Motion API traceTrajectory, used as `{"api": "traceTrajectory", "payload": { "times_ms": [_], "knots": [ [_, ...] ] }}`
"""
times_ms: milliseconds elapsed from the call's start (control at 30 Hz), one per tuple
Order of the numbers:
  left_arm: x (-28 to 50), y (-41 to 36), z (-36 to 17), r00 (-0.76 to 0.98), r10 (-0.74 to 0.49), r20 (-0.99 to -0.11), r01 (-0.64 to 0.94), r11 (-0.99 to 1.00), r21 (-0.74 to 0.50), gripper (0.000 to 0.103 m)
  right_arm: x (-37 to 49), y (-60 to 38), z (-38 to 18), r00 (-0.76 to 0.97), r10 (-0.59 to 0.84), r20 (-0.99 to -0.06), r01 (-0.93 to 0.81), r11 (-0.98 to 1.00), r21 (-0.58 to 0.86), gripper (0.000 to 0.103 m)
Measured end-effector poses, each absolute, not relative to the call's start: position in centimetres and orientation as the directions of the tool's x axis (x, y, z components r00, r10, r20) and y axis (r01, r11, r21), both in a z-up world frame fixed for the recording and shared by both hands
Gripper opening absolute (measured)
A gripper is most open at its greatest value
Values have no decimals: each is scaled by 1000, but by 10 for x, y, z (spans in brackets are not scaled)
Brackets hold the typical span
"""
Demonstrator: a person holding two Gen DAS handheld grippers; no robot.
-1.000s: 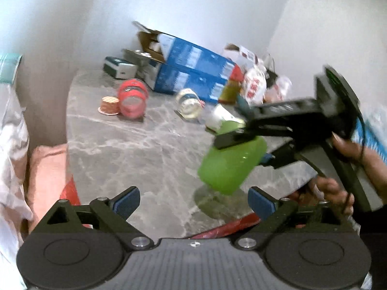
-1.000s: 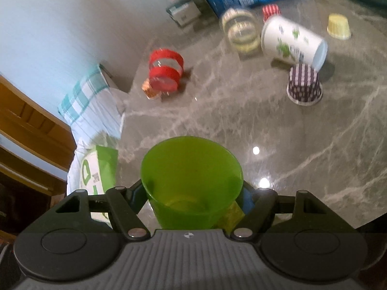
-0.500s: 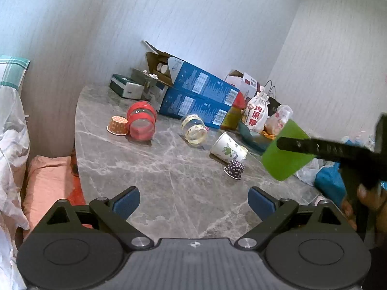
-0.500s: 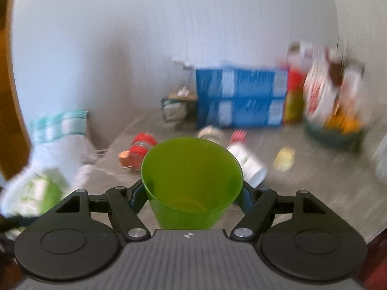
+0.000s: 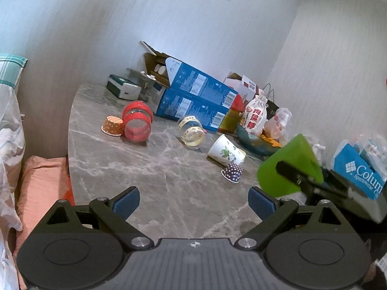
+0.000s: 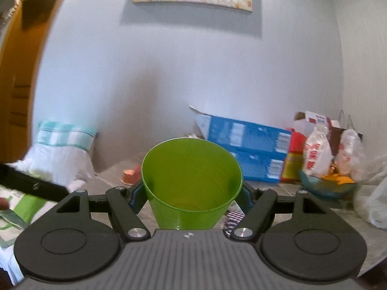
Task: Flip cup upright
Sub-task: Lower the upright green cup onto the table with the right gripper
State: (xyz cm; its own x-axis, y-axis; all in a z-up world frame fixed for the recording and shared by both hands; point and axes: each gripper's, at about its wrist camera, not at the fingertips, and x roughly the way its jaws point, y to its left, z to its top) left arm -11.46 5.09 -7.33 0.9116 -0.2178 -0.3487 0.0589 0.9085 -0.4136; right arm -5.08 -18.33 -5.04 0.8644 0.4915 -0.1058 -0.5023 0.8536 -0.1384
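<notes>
You've got the green cup (image 6: 191, 181) pinched low on its sides by your right gripper (image 6: 191, 193), mouth pointing fwd and tilted up, held above the table (image 5: 145, 169) w/ room to turn, probably mid-flip. Left gripper (image 5: 194, 201) hangs released, nothing btwn its pads, clear of the turn. Cup's plain, glossy, tapered plastic, looks empty.

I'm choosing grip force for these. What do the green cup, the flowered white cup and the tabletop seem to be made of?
Green cup: probably plastic, smooth, slightly translucent, evenly coloured; the right tool is shut on it.
Flowered white cup: likely paper, matte, printed, lying on its side.
Tabletop: grey veined marble or a marble-look slab, polished.
</notes>
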Motion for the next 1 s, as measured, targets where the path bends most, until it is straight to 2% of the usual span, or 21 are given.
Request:
{"api": "traceTrajectory", "payload": {
  "times_ms": [333, 433, 667, 1000],
  "knots": [
    [-109, 43, -79, 897, -226, -380, 64, 916, -395, 98, 5, -177, -57, 827, 494, -270, -513, 858, -1, 74],
    [-106, 45, -81, 892, -226, -391, 56, 915, -401, 98, 11, -174, -57, 818, 484, -311, -510, 860, -4, 74],
    [-102, 47, -89, 878, -228, -422, 41, 913, -406, 98, 25, -168, -63, 824, 438, -361, -476, 879, -19, 74],
    [-99, 49, -95, 868, -231, -440, 34, 911, -411, 98, 41, -153, -75, 792, 451, -411, -502, 865, -20, 74]
  ]
}}
